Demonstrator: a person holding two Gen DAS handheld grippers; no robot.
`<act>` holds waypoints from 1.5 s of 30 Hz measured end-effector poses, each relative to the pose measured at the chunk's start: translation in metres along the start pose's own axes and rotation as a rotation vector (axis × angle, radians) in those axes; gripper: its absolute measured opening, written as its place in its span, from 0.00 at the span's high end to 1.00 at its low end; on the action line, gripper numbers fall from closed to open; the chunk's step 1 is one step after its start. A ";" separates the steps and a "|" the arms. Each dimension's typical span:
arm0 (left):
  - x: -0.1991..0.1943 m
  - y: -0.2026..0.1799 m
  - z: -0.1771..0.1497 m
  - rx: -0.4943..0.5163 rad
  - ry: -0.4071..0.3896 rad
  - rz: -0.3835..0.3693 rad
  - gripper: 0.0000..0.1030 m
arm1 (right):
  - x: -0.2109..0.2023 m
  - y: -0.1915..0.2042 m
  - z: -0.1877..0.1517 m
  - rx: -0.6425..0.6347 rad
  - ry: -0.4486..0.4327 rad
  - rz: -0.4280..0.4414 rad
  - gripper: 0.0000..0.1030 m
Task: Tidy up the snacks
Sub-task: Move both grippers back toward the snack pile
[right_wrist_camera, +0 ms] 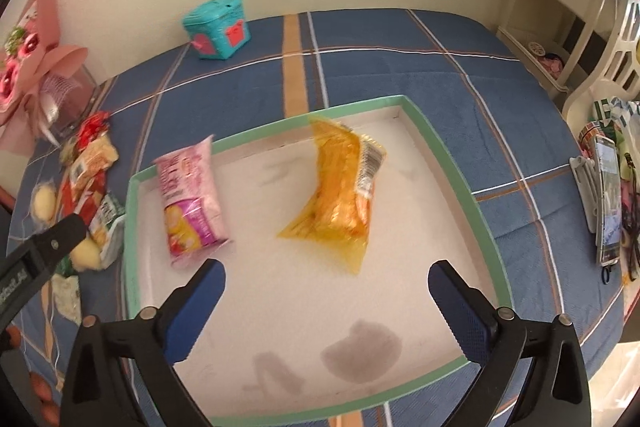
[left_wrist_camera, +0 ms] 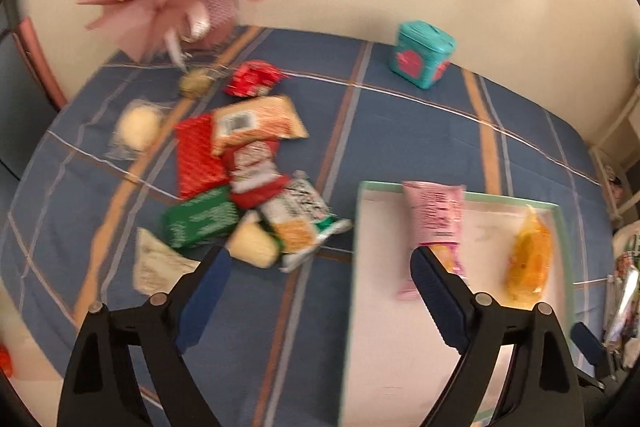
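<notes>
Over the blurred tray (right_wrist_camera: pixel 452 163), both tongs, left gripper (left_wrist_camera: pixel 320 269) and right gripper (right_wrist_camera: pixel 326 277), gape empty.

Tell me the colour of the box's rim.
Mint green rim, white inside; clearest in the right wrist view.

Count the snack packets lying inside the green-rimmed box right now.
2. The pink packet lies at the box's left side, leaning on the rim. The orange packet lies near the middle, toward the far side. Nothing else shows on the box's white floor.
</notes>
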State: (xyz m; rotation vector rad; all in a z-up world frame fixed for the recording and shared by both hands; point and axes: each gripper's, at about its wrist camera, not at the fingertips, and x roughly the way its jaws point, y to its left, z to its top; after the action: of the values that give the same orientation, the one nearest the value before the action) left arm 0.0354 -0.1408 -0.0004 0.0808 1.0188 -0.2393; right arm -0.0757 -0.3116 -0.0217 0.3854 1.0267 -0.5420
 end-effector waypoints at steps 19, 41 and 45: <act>-0.015 0.070 -0.022 -0.015 -0.005 0.129 0.10 | -0.024 0.033 -0.040 0.006 0.017 0.105 0.00; 0.014 0.181 -0.011 -0.247 0.059 0.176 0.07 | -0.018 0.139 -0.039 -0.153 0.016 0.229 0.01; 0.023 0.201 -0.011 -0.313 0.063 0.155 0.01 | -0.013 0.163 -0.042 -0.176 0.034 0.257 0.01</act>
State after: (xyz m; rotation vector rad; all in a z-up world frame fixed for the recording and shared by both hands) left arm 0.0852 0.0522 -0.0341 -0.1169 1.0963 0.0652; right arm -0.0143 -0.1544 -0.0221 0.3642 1.0302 -0.2128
